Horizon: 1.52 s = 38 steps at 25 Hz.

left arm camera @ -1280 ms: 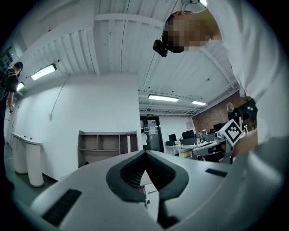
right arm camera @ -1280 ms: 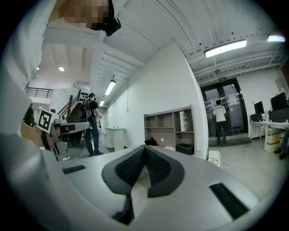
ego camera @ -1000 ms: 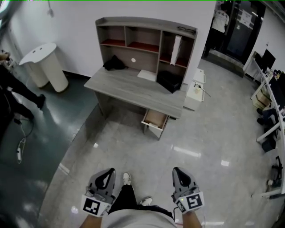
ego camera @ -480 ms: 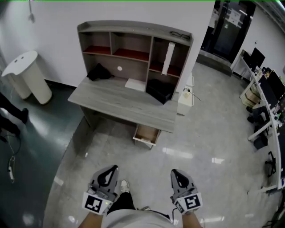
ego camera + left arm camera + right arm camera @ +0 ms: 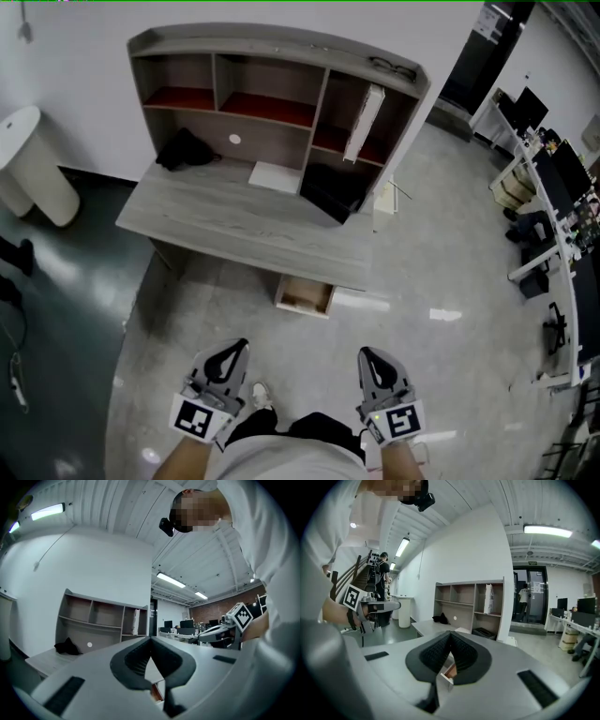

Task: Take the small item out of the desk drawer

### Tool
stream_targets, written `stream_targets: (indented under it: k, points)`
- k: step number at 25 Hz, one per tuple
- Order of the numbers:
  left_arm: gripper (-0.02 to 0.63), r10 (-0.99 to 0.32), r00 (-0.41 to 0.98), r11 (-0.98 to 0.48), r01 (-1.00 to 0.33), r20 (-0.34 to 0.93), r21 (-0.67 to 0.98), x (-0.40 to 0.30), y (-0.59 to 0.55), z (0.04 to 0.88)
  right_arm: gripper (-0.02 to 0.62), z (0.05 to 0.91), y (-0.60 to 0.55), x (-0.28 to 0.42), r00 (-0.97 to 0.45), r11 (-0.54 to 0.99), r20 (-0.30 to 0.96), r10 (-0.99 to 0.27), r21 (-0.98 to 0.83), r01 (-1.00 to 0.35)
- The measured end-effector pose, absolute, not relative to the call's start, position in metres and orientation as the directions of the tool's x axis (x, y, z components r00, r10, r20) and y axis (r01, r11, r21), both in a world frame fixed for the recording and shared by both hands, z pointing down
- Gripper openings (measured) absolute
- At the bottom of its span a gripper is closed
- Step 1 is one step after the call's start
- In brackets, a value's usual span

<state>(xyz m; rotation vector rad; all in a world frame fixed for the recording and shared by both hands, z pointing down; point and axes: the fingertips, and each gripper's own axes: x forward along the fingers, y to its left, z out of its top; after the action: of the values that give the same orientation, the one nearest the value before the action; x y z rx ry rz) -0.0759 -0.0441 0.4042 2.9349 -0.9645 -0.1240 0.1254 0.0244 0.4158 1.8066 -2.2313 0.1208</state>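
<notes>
In the head view a grey desk (image 5: 234, 225) with a shelf unit stands ahead of me. Its drawer (image 5: 305, 295) is pulled open below the desk's right part. The drawer shows a brown inside, and no small item can be made out in it. My left gripper (image 5: 232, 347) and right gripper (image 5: 371, 354) are held low in front of me, well short of the drawer. Both are shut with nothing between their jaws. The drawer peeps below the shut tips in the left gripper view (image 5: 156, 692) and in the right gripper view (image 5: 450, 671).
On the desk lie a black bag (image 5: 183, 150), a white sheet (image 5: 274, 176) and a black box (image 5: 333, 192). A white round bin (image 5: 28, 164) stands at the left, a small white cabinet (image 5: 384, 199) right of the desk. Office desks (image 5: 544, 187) line the far right.
The desk and its open drawer have come nearer and shifted left in the head view. Both grippers stay shut and keep their place in front of me.
</notes>
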Motion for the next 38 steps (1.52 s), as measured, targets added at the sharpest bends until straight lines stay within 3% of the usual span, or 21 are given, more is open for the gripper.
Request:
stream_targets:
  k: [7,13,24,27,38]
  points:
    - [0.015,-0.542,0.838,-0.839,-0.536,-0.055,0.095,-0.038,-0.071,0.408,0.021,0.427,0.000,0.147,-0.145,0.198,0.309,-0.940,0.148,-0.969]
    - [0.015,-0.590,0.803,-0.808,-0.586,-0.090,0.067,-0.018,-0.093,0.392,0.021,0.445,-0.026,0.171,-0.192,0.249,0.328,-0.925,0.142,-0.958]
    - [0.015,-0.670,0.741,-0.738,-0.671,0.039,0.066,-0.030,-0.108,0.430,0.025,0.581,-0.090,0.170,-0.322,0.458,0.559,-0.764,0.118,-0.881]
    - [0.015,-0.682,0.728,-0.724,-0.685,0.069,0.078,-0.032,-0.105,0.441,0.137,0.643,-0.098,0.165,-0.337,0.547,0.667,-0.665,0.127,-0.828]
    - [0.015,-0.752,0.627,-0.624,-0.776,0.203,0.088,-0.060,-0.095,0.475,0.183,0.794,-0.135,0.146,-0.290,0.759,0.859,-0.422,0.161,-0.631]
